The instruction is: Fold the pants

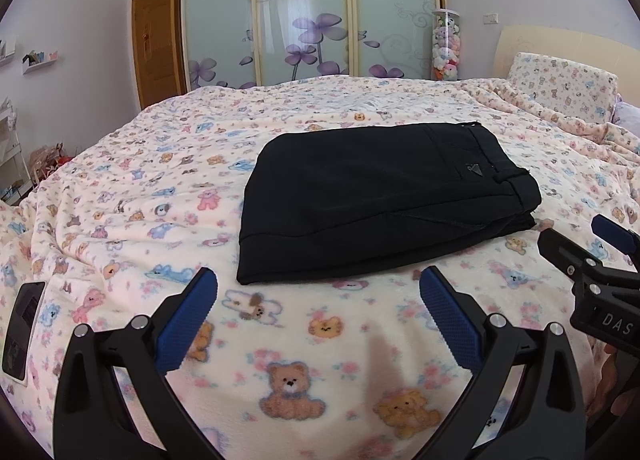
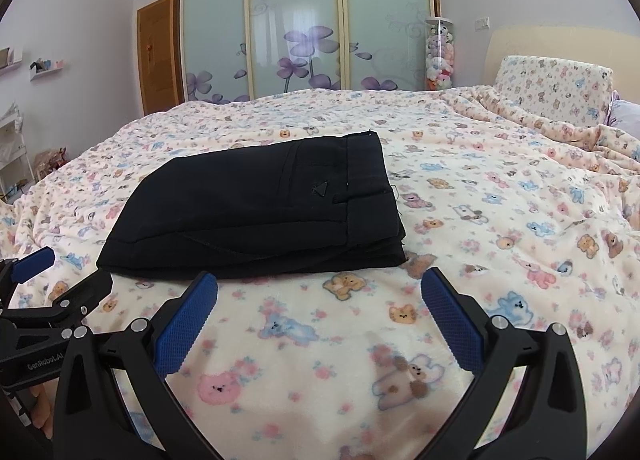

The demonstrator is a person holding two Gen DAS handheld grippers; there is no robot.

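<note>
Left gripper (image 1: 319, 292) spread wide, empty, above bear-print blanket (image 1: 160, 164); right gripper (image 2: 319, 292) likewise spread, empty. Black pants (image 2: 256, 216) folded into compact stack on blanket just beyond both, touching neither

black pants (image 1: 384, 200), pink teddy-bear print blanket (image 1: 160, 180)

Two low wrist views side by side at the near bed (image 1: 120, 188) edge, both facing the far wardrobe (image 2: 296, 20), sharing the folded pants (image 1: 376, 196) close ahead.
</note>
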